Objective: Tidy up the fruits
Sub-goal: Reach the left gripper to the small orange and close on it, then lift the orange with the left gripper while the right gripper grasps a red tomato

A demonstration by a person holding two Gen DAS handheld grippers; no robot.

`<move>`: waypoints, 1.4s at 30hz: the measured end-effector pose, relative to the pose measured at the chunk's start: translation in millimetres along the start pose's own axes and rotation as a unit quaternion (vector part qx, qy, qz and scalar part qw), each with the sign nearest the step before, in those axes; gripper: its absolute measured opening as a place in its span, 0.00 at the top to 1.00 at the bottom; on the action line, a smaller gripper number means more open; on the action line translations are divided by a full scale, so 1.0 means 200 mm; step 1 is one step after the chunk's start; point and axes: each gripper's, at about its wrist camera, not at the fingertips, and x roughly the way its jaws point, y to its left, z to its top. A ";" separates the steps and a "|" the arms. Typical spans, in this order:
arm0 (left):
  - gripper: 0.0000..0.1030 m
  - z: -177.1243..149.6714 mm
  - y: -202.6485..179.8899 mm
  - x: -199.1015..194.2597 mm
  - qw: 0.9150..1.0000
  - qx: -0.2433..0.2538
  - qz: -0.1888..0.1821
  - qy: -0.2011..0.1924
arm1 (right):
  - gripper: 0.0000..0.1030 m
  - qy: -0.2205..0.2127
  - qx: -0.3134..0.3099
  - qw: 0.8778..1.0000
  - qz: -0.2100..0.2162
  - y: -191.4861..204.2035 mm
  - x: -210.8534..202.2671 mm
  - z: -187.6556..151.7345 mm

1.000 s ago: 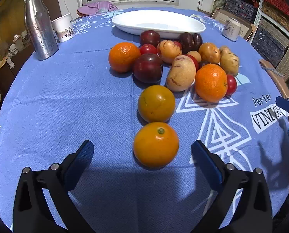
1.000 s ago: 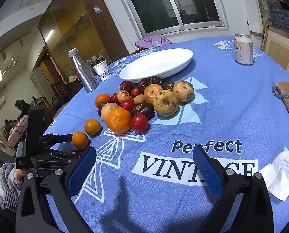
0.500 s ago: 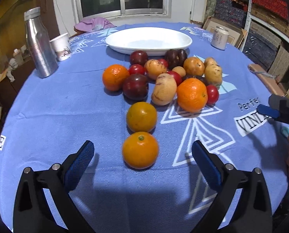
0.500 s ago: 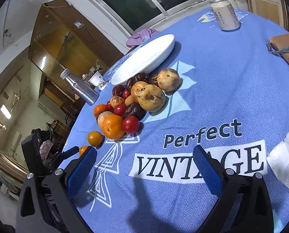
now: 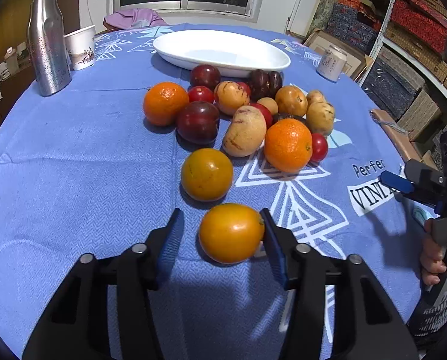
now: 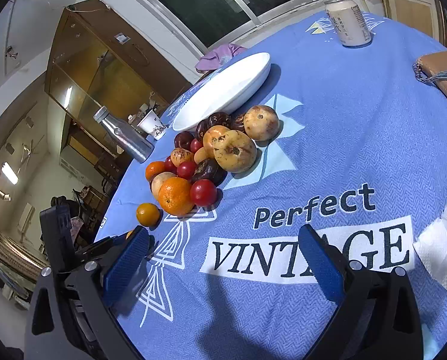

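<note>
Orange and round, the nearest fruit (image 5: 231, 232) lies on the blue tablecloth (image 5: 73, 180) between the fingers of the left tongs (image 5: 221, 234), which are closing on it: the right-hand pad touches its side, the other stands just clear. It has no long axis to line up with. The right tongs (image 6: 223, 259) hang wide apart over bare cloth, well off from it, so the left is nearer.

Glossy smooth-skinned orange fruit (image 5: 231, 232) between the tongs. Woven matt cloth (image 5: 73, 165) covers the table. Beyond: brushed-metal bottle (image 5: 46, 37), glazed white dish (image 5: 220, 48).
</note>
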 end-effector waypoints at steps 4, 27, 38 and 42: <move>0.63 -0.02 -0.02 -0.02 1.000 0.012 -0.003 -0.007 | 0.03 -0.001 -0.010 1.000 -0.001 0.01 0.00 0.00; 0.63 -0.05 0.07 -0.18 0.993 -0.024 -0.058 -0.098 | 0.57 0.075 -0.219 0.960 -0.159 0.39 0.45 0.10; 0.63 -0.03 0.09 -0.14 0.994 -0.030 -0.077 -0.076 | 0.71 0.068 -0.203 0.970 -0.115 0.38 0.43 0.13; 0.63 0.11 0.12 -0.18 0.995 -0.026 -0.059 -0.075 | 0.71 0.016 -0.198 0.976 -0.092 0.46 0.21 0.29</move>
